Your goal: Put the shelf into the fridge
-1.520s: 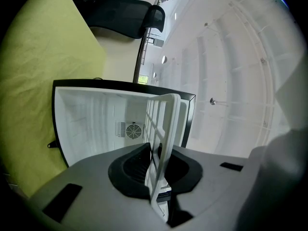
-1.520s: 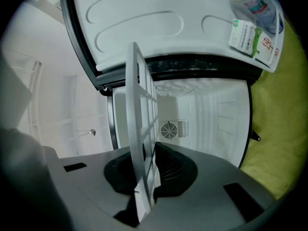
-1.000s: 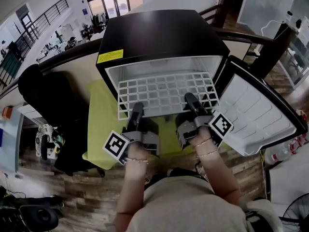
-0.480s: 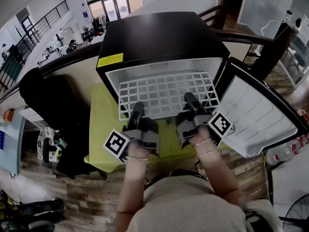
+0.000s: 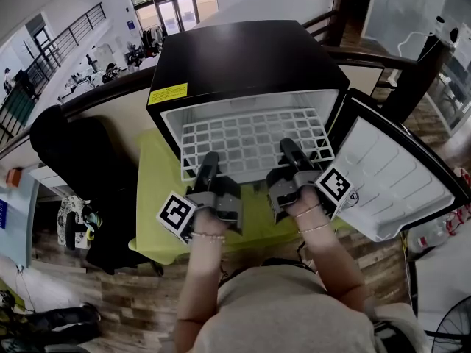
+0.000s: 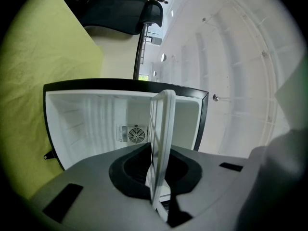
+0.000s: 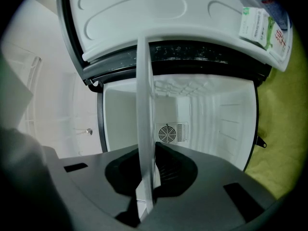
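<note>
Shelf (image 5: 250,144): white wire grid, rectangular cells, lying flat and about level. Far part inside fridge (image 5: 243,54) opening, near edge projecting out front. Near edge clamped edge-on between jaws of left gripper (image 5: 209,164) and right gripper (image 5: 288,151), one toward each side.

Fridge: small black cabinet, white interior with ribbed side walls, round fan vent (image 7: 166,133) on back wall. Yellow label (image 5: 168,90) at top front left. Door (image 5: 397,182) swung wide open to right, white inner liner facing up.
</note>
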Available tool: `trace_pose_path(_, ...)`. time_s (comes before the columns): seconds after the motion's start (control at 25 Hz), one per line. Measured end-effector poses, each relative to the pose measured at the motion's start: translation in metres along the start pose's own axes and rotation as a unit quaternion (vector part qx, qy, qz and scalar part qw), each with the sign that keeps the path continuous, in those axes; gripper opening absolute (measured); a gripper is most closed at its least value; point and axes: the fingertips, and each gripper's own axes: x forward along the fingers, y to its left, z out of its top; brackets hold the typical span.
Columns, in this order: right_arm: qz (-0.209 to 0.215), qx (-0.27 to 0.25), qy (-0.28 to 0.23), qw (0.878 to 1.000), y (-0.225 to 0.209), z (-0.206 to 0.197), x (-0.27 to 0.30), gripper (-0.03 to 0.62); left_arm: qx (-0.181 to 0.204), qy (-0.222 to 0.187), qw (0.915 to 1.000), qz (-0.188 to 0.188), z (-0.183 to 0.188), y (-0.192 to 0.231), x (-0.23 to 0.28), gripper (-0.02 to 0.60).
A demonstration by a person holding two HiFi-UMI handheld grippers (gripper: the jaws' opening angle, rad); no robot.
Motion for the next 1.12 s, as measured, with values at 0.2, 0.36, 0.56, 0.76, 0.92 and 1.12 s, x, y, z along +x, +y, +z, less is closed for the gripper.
trace_pose_path(0.2,-0.006,-0.001,0.006,1.0,0.001,0.001,0.007,0.028,-0.01,-0.004,0.9999,-0.001,0.002,0.0,0.006,0.032)
trace_pose_path(0.36,-0.006,-0.004,0.011,1.0,0.004,0.002,0.014,0.034,-0.005,-0.006,1.0,-0.004,0.005,-0.003,0.013,0.038)
trace_pose_path(0.56,-0.004,-0.007,0.012,1.0,0.001,0.003,0.02,0.031,0.005,-0.004,1.0,-0.001,0.008,0.002,0.018,0.038)
trace_pose_path(0.76,-0.009,-0.006,0.009,1.0,-0.003,0.003,0.025,0.028,0.008,-0.009,0.9999,0.009,0.013,0.008,0.023,0.035)
trace_pose_path(0.92,-0.01,-0.011,0.01,1.0,-0.003,0.004,0.032,0.026,0.024,-0.012,0.9996,0.004,0.018,0.007,0.031,0.035)
trace_pose_path(1.12,-0.008,-0.013,0.009,1.0,-0.003,0.002,0.036,0.025,0.049,-0.006,0.9988,0.004,0.023,0.009,0.035,0.037)
